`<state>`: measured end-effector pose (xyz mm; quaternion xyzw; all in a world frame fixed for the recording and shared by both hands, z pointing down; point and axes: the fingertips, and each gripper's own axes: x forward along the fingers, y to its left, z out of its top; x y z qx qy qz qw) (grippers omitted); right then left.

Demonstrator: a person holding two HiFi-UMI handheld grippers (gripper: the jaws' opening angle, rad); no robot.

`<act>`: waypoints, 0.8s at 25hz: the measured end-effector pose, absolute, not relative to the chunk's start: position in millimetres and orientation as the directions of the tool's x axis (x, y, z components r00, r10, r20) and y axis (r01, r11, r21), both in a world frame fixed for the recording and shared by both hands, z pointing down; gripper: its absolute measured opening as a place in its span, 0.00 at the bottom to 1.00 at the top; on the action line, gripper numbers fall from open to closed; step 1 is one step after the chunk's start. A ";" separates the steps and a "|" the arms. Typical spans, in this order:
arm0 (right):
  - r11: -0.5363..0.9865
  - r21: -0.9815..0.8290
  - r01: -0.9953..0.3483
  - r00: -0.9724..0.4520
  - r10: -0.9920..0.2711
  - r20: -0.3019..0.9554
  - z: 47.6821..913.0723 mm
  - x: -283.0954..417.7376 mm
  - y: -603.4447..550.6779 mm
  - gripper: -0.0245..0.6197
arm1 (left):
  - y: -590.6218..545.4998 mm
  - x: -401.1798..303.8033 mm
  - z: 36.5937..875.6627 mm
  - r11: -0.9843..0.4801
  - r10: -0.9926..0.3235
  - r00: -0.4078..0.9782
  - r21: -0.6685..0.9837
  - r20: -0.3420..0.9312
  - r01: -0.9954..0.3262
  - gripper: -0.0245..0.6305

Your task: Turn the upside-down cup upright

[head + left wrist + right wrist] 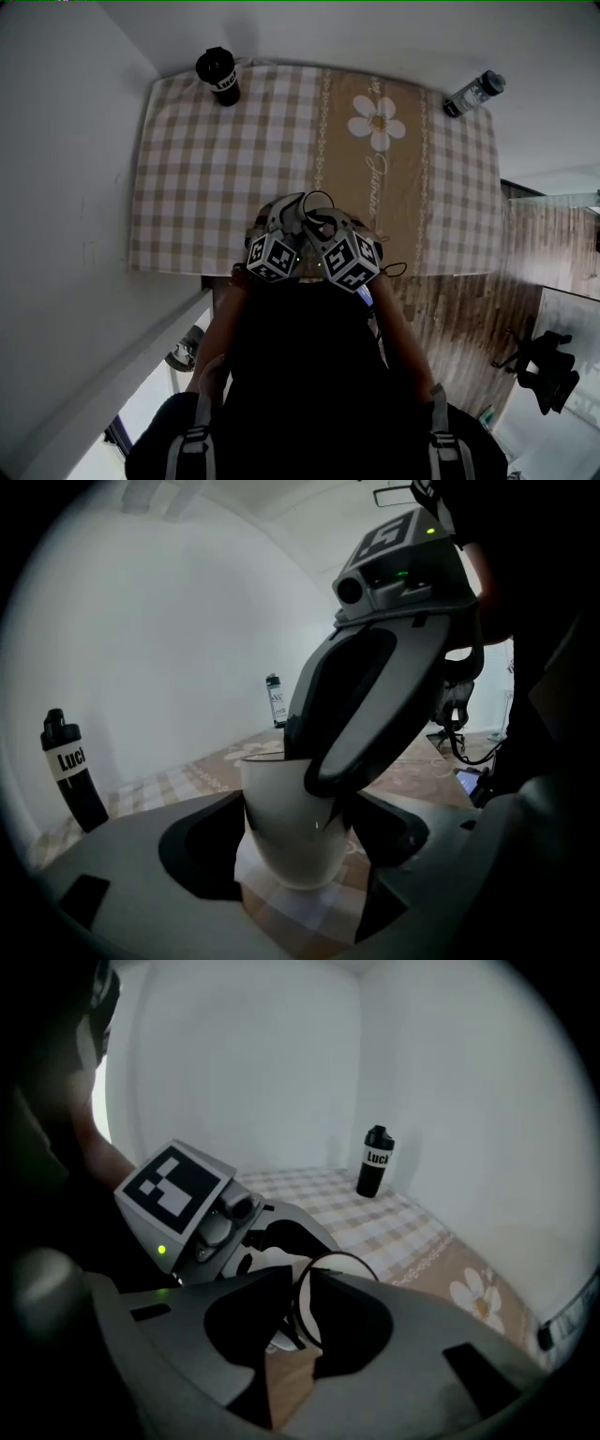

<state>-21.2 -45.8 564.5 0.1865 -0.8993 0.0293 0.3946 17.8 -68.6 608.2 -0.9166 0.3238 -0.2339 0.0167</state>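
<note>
A white cup [286, 822] with a thin dark rim stands mouth up (rounded base on the checked cloth [216, 169]) near the table's near edge. The left gripper [298, 860] gapes wide around it, while the right gripper [302, 1309] seemingly pinches its wall.

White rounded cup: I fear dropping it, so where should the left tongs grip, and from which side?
Probably its mid-wall, from the side. The white rounded cup sits mouth up, narrowing toward its base, between the open left tongs; the right tongs pinch its rim, so the top is taken.
</note>
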 end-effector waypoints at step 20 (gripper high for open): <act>0.820 -0.189 -0.540 -0.709 -0.323 0.626 555.1 -4.7 -65.2 0.15 | -73.5 19.8 613.2 -0.841 -0.532 0.561 -0.319 0.634 -0.437 0.60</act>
